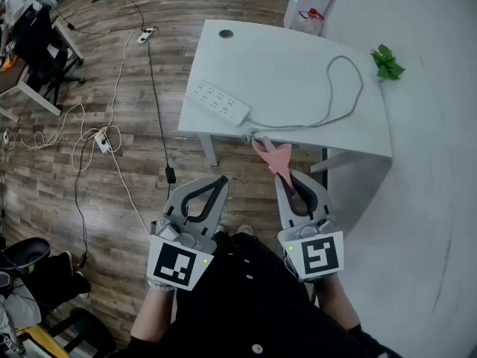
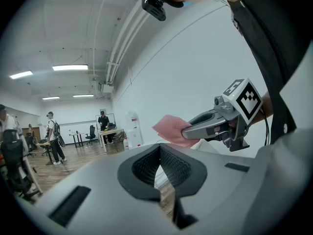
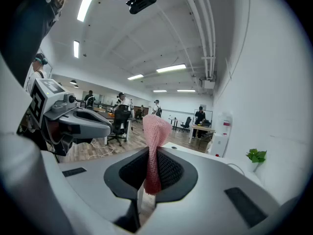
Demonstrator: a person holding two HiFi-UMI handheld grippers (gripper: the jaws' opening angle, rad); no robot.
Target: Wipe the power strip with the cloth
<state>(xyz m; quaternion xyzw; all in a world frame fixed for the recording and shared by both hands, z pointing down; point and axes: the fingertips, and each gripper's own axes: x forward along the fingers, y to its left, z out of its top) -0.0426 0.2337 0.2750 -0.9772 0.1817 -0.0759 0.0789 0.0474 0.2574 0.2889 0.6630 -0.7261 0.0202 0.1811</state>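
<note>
A white power strip (image 1: 218, 101) lies near the front left edge of the white table (image 1: 298, 66), and its grey cable (image 1: 339, 95) loops across the top. My right gripper (image 1: 280, 176) is shut on a pink cloth (image 1: 272, 154), held up in the air just short of the table's front edge. In the right gripper view the cloth (image 3: 155, 131) stands up from between the closed jaws of the right gripper (image 3: 149, 153). My left gripper (image 1: 221, 180) hangs beside it to the left, shut and empty. The left gripper view shows the cloth (image 2: 171, 129) to its right.
A small green plant (image 1: 387, 62) sits at the table's far right by the white wall (image 1: 440, 162). A round grommet (image 1: 226, 33) is at the back. Cables and another power strip (image 1: 103, 140) lie on the wooden floor to the left. Several people stand far off by a desk (image 2: 110, 132).
</note>
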